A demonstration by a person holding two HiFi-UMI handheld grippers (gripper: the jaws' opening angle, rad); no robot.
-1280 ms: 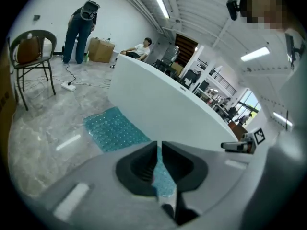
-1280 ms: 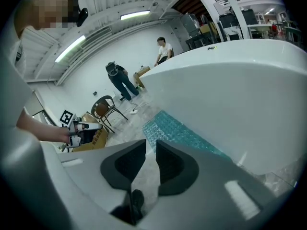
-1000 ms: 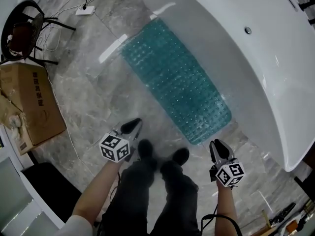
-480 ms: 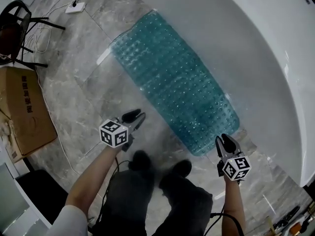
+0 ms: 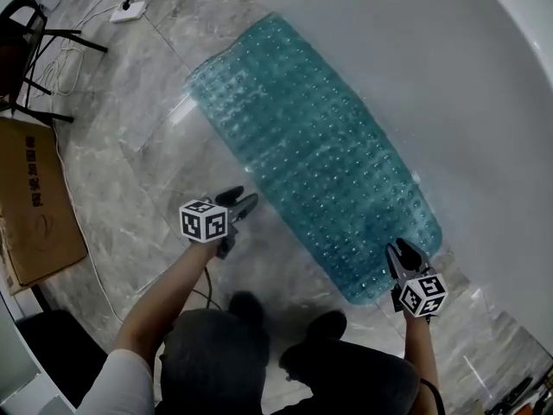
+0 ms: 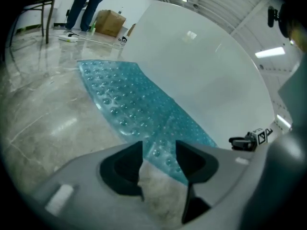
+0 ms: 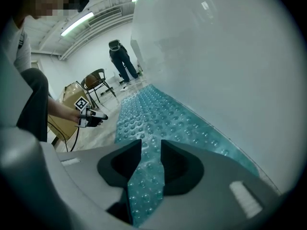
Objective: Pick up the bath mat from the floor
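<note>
Head view, mat on floor by tub, left gripper beside its long edge, right gripper over its near corner, both jaws just opening, holding nothing

One teal bath mat against one white bathtub, two grippers, the left gripper and the right gripper, one black chair, one cardboard box, one white power strip, all three well out from the bathtub
</note>
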